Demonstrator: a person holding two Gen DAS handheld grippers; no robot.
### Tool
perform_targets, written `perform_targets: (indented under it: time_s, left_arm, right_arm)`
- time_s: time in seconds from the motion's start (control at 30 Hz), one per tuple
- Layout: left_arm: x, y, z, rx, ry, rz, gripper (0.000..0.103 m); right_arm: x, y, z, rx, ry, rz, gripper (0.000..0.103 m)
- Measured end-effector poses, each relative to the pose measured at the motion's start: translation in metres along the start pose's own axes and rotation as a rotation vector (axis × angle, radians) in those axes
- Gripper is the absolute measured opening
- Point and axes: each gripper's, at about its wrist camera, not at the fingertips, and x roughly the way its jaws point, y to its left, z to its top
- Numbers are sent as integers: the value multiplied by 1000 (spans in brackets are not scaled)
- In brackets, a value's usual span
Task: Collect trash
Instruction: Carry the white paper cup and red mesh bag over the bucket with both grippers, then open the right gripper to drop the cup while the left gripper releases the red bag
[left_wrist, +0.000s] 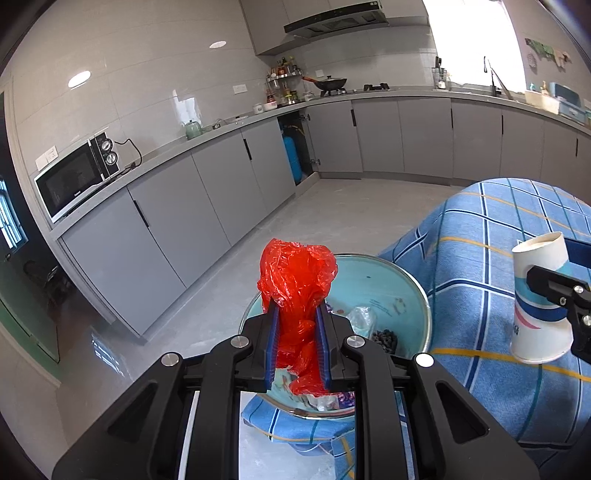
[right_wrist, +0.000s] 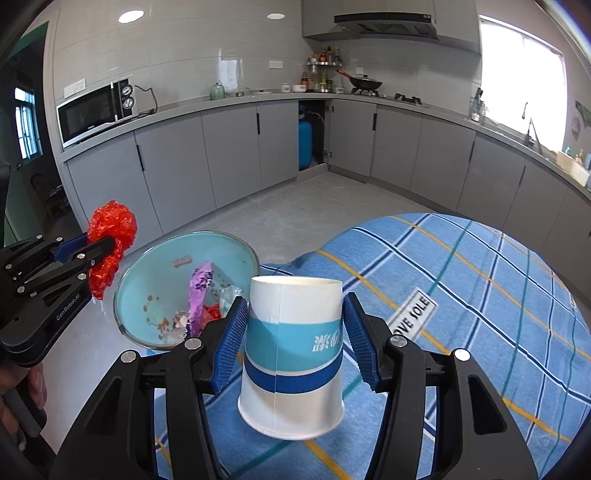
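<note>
Trash sits in two grips: on the left, a crumpled red plastic bag (left_wrist: 297, 291) is pinched between the closed fingers of the left gripper (left_wrist: 297, 314), above a teal bowl (left_wrist: 384, 280) holding wrappers. To the right, the right gripper (right_wrist: 293, 325) clamps a paper cup (right_wrist: 291, 354), bottom up, over the blue plaid cloth (right_wrist: 480, 295).

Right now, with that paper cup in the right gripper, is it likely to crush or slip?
The paper cup looks thin-walled and light, so it would probably dent under a hard squeeze. Its tapered sides between the ridged blue pads may let it slide.
</note>
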Motion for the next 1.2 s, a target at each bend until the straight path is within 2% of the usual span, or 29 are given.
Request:
perform_targets:
  time_s: [0.93,1.2]
  left_arm:
    - [19,30,0,-50,13,91,18]
    - [22,39,0,-64,16,97,18]
  right_arm:
    - [22,41,30,-63,-22,69,53]
    - [27,51,34,-77,-25,86,53]
